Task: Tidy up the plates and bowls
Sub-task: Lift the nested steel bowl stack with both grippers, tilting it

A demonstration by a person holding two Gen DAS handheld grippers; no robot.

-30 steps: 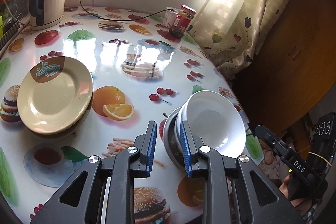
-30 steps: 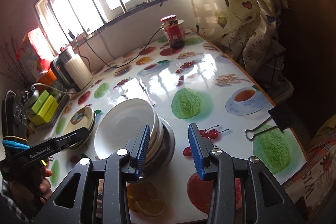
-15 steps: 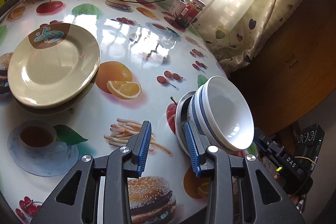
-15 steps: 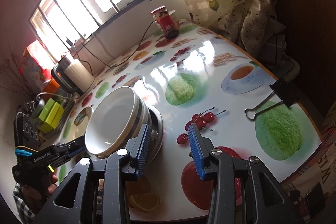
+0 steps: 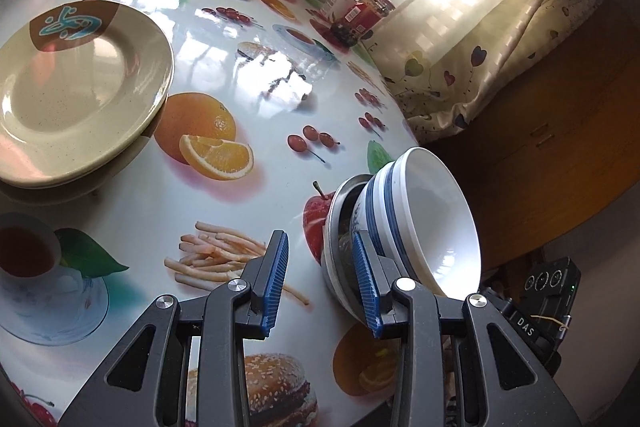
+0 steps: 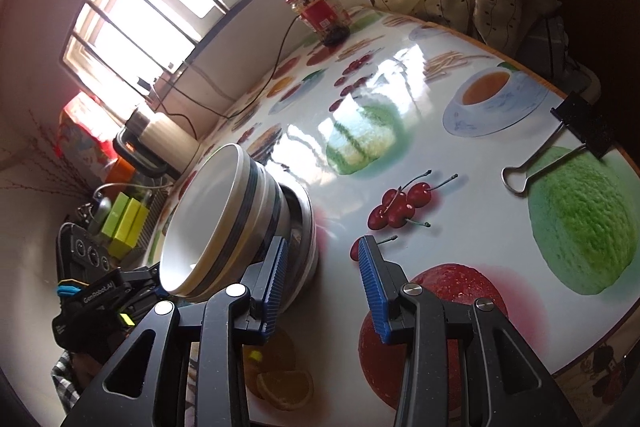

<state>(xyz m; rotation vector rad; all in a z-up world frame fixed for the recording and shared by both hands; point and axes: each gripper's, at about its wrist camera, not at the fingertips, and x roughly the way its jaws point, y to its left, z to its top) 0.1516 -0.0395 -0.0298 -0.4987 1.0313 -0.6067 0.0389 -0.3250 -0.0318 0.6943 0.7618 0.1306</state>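
Note:
Two cream plates (image 5: 80, 87) are stacked at the left of the fruit-print table (image 5: 248, 227). White blue-striped bowls (image 5: 432, 219) nest inside a metal bowl (image 5: 334, 227) near the table's front edge. My left gripper (image 5: 320, 283) is open. Its right pad lies against the stack's near side, and the metal rim shows in the gap. In the right wrist view, the same white bowls (image 6: 208, 219) and metal bowl (image 6: 306, 219) sit just left of my right gripper (image 6: 322, 279). It is open over bare tablecloth, with its left finger beside the metal rim.
A kettle (image 6: 160, 143) with its cable stands at the back near the window. A red-lidded jar (image 6: 318, 13) stands by the heart-print curtain (image 5: 480, 47). A black binder clip (image 6: 560, 143) lies at the right table edge. Green boxes (image 6: 124, 223) sit in a rack beyond the bowls.
Both grippers have sunk toward the table and rolled, so the bowl stack looms closer. The left jaws have widened off the stack's rim. The right jaws have not changed.

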